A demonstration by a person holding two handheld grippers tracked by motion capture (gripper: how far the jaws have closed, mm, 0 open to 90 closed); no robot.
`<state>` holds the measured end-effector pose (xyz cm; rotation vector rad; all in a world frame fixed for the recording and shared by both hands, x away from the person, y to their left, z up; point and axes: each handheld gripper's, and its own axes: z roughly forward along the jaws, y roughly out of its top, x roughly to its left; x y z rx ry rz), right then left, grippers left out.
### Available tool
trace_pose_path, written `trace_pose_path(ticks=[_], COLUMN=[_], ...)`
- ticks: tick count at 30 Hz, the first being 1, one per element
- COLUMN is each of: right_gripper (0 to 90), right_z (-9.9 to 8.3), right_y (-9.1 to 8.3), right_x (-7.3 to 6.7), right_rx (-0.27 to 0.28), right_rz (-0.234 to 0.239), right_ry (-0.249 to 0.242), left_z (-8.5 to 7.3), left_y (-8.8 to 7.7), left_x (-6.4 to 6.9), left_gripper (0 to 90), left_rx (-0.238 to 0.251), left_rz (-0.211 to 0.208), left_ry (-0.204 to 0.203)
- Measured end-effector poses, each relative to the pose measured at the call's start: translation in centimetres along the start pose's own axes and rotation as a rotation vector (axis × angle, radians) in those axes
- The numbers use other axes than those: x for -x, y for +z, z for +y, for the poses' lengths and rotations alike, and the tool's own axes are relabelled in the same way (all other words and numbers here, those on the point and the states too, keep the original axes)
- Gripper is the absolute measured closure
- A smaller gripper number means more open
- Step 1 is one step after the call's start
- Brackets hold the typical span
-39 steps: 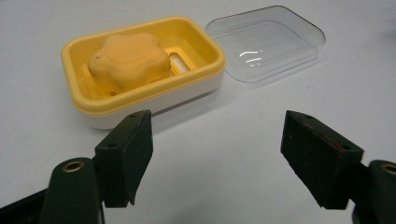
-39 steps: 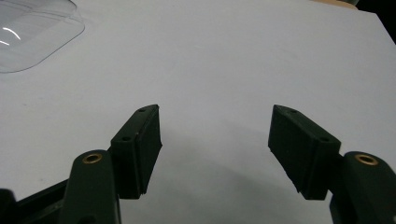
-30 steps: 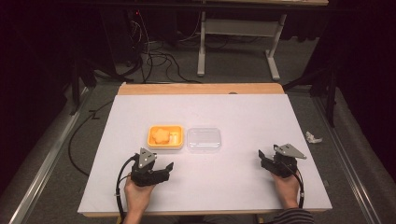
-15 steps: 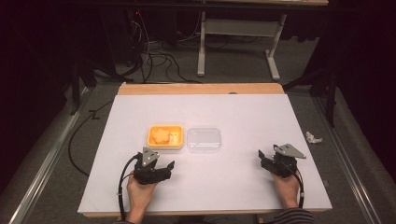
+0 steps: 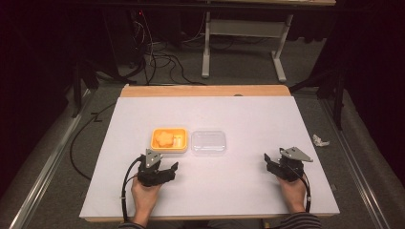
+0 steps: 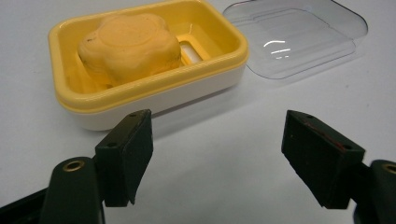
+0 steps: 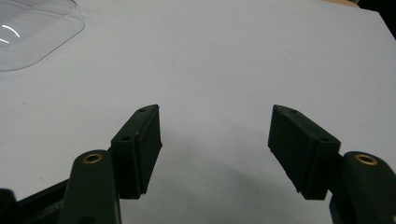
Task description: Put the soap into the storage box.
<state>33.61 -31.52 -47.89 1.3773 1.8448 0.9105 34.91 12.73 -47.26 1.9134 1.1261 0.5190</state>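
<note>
Resting low over the white table (image 5: 248, 119), the left tool (image 5: 168, 168) sits released, its jaws spread wide and empty, just in front of the yellow soap dish (image 5: 169, 139); the right tool (image 5: 270, 162) is likewise released and grips nothing, well apart from the dish on the far right of the table. The soap dish stands near the table's middle and holds one flower-shaped orange soap (image 6: 130, 46), which lies toward one end of the tray, leaving part of the slotted floor bare. Its clear lid (image 5: 208, 142) lies off the dish, just beside it, and appears empty. Likely risks from here: the dish looks light, so a jaw pressing on one wall could slide or tip it rather than grasp it; the soap's rounded, probably slick sides could slip from a pinch; and the thin transparent lid, hard to see against the white table, could flex or skid away if only one edge is caught.
</note>
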Motion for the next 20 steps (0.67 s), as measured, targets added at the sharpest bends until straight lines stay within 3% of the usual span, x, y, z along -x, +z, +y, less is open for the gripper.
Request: trace_pose_path(ticks=[10, 14, 20], right_gripper=[35.6, 35.5, 35.3], right_z=[0.02, 0.01, -0.01], right_y=[0.02, 0.0, 0.0], right_x=[-0.07, -0.1, -0.15], right_rx=[-0.004, -0.002, -0.002], right_rz=[-0.005, -0.005, -0.006], right_ry=[-0.01, -0.01, -0.011], left_z=[0.02, -0.28, -0.79], left_y=[0.24, 0.61, 0.64], left_x=[-0.16, -0.01, -0.18], left_gripper=[25.0, 24.6, 24.2], left_rx=[0.033, 0.021, 0.035], left_rz=[0.026, 0.03, 0.021], left_ry=[-0.007, 0.005, -0.019])
